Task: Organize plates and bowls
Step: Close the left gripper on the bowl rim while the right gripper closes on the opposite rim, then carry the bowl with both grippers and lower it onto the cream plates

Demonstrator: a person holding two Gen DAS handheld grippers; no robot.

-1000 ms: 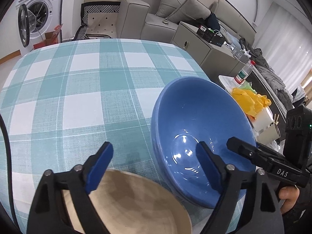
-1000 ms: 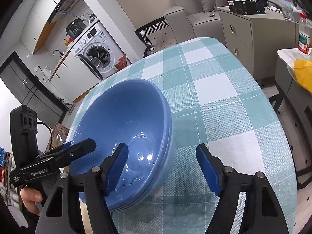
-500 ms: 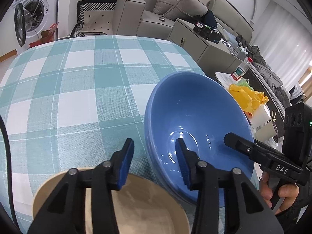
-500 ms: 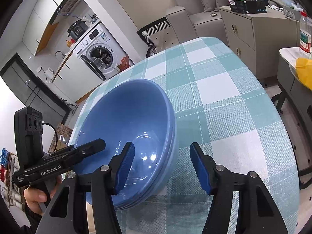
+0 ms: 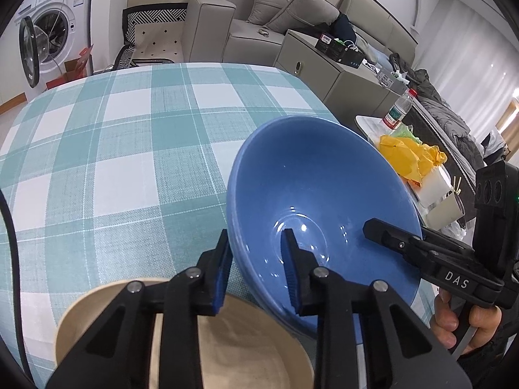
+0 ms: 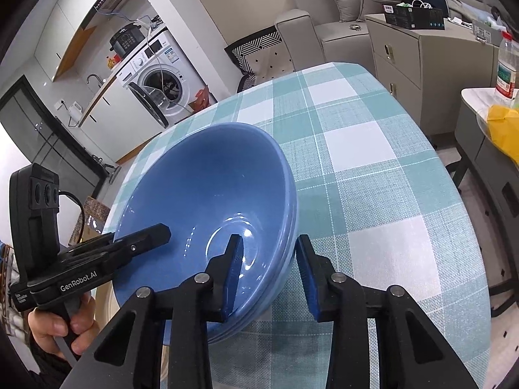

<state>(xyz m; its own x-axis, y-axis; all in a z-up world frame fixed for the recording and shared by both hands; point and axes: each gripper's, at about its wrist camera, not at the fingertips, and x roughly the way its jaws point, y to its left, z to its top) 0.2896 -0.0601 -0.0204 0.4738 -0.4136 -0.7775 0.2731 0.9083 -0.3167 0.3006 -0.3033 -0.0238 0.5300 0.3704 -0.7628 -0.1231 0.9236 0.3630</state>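
A stack of blue bowls [image 5: 324, 201] sits on the checked tablecloth [image 5: 113, 149]; it also shows in the right wrist view [image 6: 207, 188]. My left gripper [image 5: 256, 259] straddles the stack's left rim, one finger inside and one outside, closed onto it. My right gripper [image 6: 269, 265] straddles the right rim the same way, its outer finger a little off the wall. A beige plate [image 5: 246, 350] lies under my left gripper, next to the bowls.
The table's right edge [image 6: 454, 194] is close to the bowls. A side table with a yellow bag [image 5: 408, 152] and a bottle [image 5: 397, 110] stands beyond it. A sofa, grey cabinet [image 6: 421, 48] and washing machine [image 6: 162, 81] lie further off.
Both grippers have closed from wide open onto opposite rims of the blue bowl stack. The left gripper shifted right onto the rim.
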